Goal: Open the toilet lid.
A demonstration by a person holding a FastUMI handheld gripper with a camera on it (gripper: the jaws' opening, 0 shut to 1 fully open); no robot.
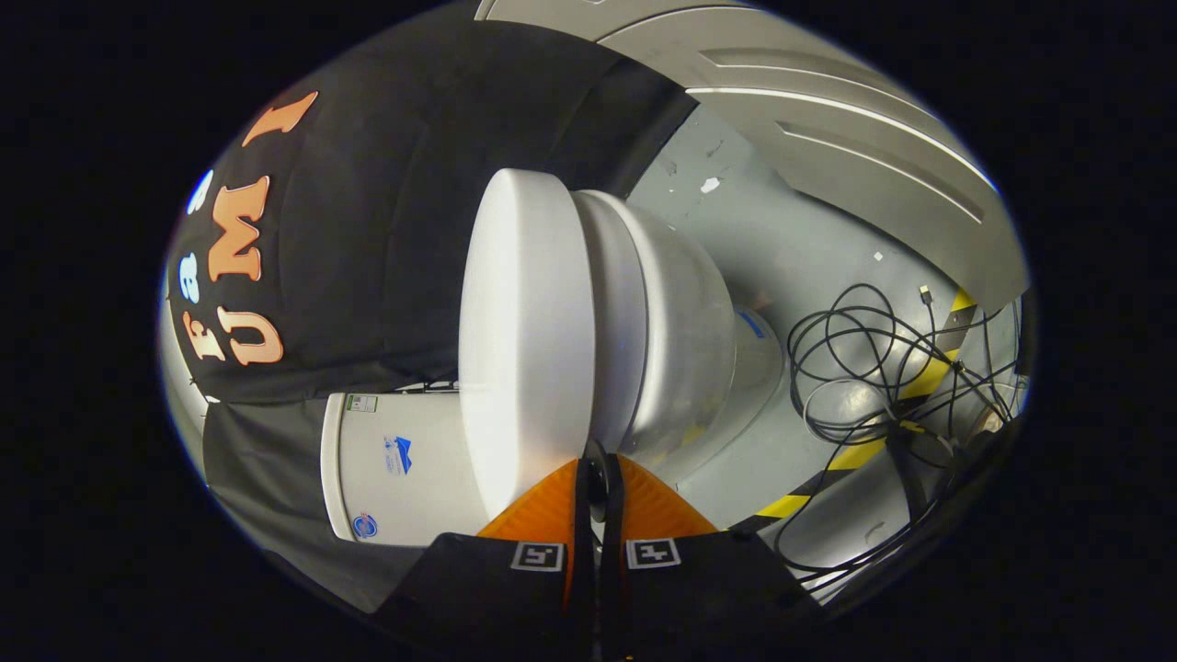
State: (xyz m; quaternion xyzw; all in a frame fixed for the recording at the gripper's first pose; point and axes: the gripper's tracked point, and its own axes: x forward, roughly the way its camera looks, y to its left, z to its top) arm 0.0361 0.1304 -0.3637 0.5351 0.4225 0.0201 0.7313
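The view is rolled on its side, so the white toilet looks tipped over. Its lid [524, 340] lies flat against the bowl [680, 340], and the white tank [395, 469] sits beside the lid. My gripper [596, 462] has its two orange fingers [542, 510] pressed together, with only a thin dark slit between them. The tips sit right at the side rim of the toilet, where the lid meets the bowl. Nothing shows between the fingers. Whether the tips touch the rim is hard to tell.
A tangle of black cables [874, 368] lies on the grey floor [809, 248] beyond the bowl, across a yellow-and-black tape strip [919, 382]. A grey panelled wall [828, 119] rises behind the floor. Black cloth hangs behind the tank.
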